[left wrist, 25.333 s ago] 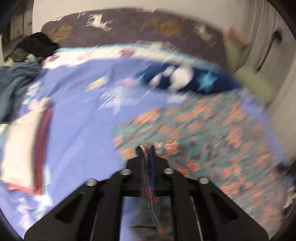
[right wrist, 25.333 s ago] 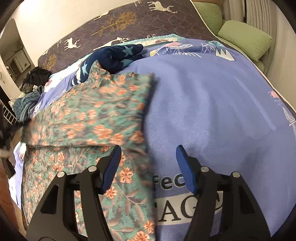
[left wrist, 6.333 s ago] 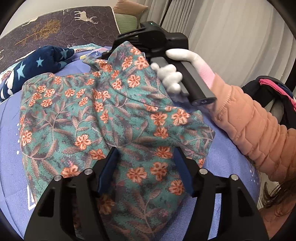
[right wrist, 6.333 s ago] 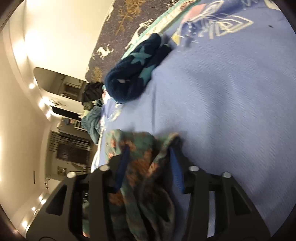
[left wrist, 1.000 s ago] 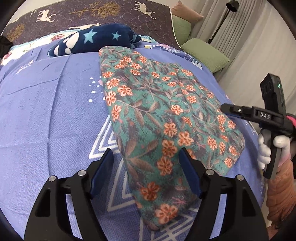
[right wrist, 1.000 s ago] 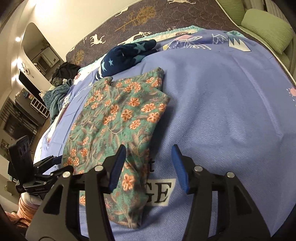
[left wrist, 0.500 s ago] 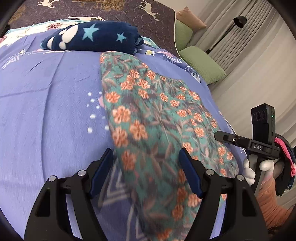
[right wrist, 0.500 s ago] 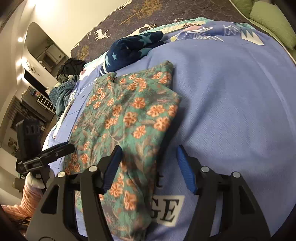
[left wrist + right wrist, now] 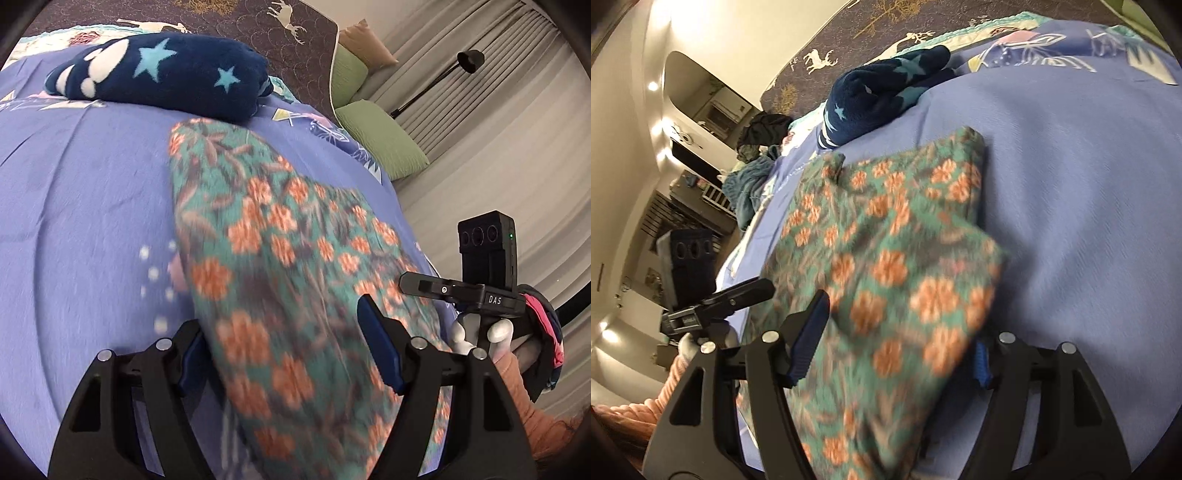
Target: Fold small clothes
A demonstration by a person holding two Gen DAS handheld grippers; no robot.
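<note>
Both grippers, left [image 9: 284, 350] and right [image 9: 890, 332], had fingers spread wide at opposite edges of the folded floral garment [image 9: 288, 258]. It lay flat on the blue bedspread [image 9: 81, 206], near a navy star blanket [image 9: 162, 74].

Both grippers closer around garment [image 9: 295, 280]

A home bedroom is shown: a bed is covered by a lavender printed sheet [image 9: 92, 206], green pillows [image 9: 384, 138] are set beside pleated grey curtains [image 9: 517, 122], and heaped clothes [image 9: 757, 147] are seen at the bed's far side.
</note>
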